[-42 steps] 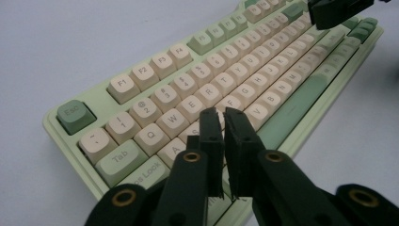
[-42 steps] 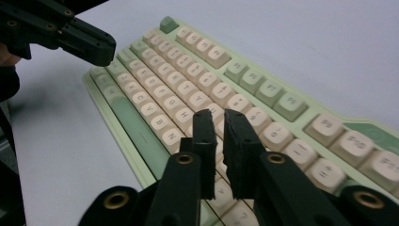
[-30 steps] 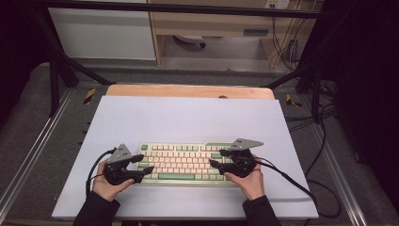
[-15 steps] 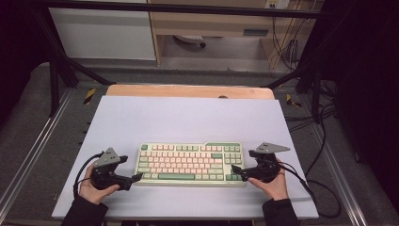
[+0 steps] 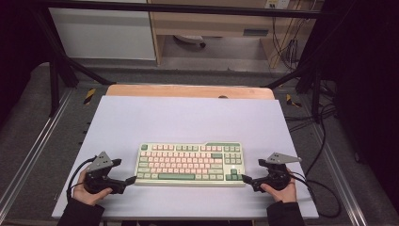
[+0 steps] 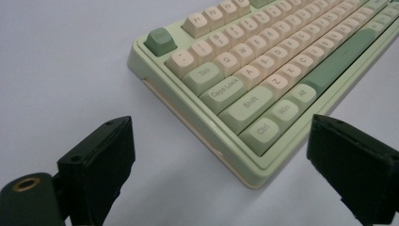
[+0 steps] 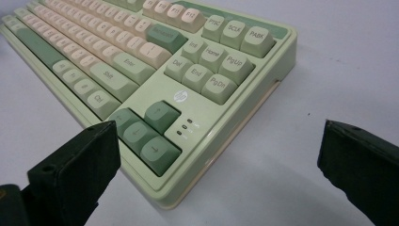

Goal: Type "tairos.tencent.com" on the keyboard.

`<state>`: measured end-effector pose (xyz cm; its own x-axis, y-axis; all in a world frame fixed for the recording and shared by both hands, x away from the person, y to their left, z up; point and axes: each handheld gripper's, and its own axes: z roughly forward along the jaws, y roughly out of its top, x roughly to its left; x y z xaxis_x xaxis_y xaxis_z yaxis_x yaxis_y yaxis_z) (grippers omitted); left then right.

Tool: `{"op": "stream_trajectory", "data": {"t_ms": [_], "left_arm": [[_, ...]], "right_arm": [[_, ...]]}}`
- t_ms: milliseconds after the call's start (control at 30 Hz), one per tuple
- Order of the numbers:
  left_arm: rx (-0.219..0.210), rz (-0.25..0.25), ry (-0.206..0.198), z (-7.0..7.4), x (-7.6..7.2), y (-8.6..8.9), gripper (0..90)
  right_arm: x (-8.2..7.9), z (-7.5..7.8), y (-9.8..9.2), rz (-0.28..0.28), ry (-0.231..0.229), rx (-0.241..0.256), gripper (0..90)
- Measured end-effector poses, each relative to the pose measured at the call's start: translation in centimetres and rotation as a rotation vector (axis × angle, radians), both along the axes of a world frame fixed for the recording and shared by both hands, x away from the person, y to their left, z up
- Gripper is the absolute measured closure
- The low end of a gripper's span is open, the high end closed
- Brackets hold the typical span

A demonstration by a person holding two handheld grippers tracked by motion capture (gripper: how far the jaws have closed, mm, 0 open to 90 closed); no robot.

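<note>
My left tool [image 5: 128, 180] and right tool [image 5: 245, 180] sit low on the surface [image 5: 188, 117], jaws wide, holding nothing. The keyboard [image 5: 190, 163] lies between them, each near corner just ahead of a tool's gap. I read Ctrl, Shift, PgDn.

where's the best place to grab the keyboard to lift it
Probably by its two short ends, one gripper from each side. The keyboard lies flat and long across the table, and the left gripper and right gripper sit open at its near corners. A low ledge along each end edge could give the jaws purchase.
</note>
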<state>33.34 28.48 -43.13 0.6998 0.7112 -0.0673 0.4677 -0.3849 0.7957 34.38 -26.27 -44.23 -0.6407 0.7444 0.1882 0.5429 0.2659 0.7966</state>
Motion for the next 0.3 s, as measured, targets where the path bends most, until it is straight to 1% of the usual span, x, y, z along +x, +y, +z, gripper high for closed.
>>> {"op": "stream_trajectory", "data": {"t_ms": [100,167,200,300], "left_arm": [[0.004,-0.001,0.005,-0.21,0.01,-0.02,8.4],[0.004,-0.001,0.002,-0.21,0.01,-0.01,8.5],[0.003,0.000,0.001,-0.18,0.00,0.00,8.6],[0.004,-0.001,0.000,-0.17,-0.01,-0.05,9.0]], "right_arm": [[-0.13,-0.13,-0.03,0.013,-0.006,-0.011,0.4],[-0.17,-0.13,-0.15,0.010,-0.010,-0.018,0.4],[-0.22,-0.10,-0.22,0.008,-0.008,-0.006,0.4],[-0.24,-0.13,-0.44,0.005,-0.009,-0.001,0.4]]}}
